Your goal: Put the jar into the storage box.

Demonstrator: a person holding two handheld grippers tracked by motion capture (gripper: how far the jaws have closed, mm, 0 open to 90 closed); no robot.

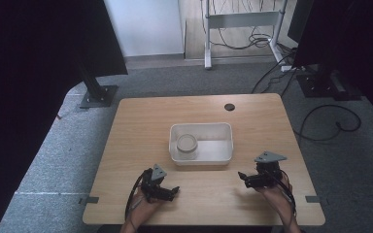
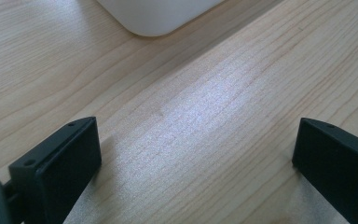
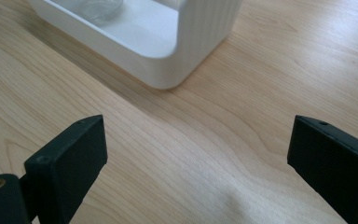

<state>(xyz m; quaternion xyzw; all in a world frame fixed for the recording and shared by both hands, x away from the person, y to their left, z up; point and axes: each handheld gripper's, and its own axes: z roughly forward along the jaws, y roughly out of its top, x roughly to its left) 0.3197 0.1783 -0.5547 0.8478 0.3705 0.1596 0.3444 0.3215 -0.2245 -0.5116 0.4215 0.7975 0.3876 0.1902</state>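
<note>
A white rectangular bin (image 1: 225, 141) stands at the middle of the wooden table (image 1: 136, 126). A clear round jar (image 1: 187, 145) sits in its left half. My left gripper (image 1: 175, 191) rests low near the front edge, left of the bin, open with bare wood between its jaws. In the left gripper view the gripper (image 2: 196, 158) faces one rounded corner of the bin (image 2: 158, 18). My right gripper (image 1: 242, 176) lies at the front right, open and holding nothing. In the right gripper view the gripper (image 3: 198, 156) looks at the bin's corner (image 3: 186, 51) and part of the jar (image 3: 98, 9).
A dark round grommet hole (image 1: 229, 107) sits near the table's far edge. Black stands (image 1: 97, 94) and cables (image 1: 330, 121) lie on the grey carpet around the table. A white desk frame (image 1: 243, 24) stands behind.
</note>
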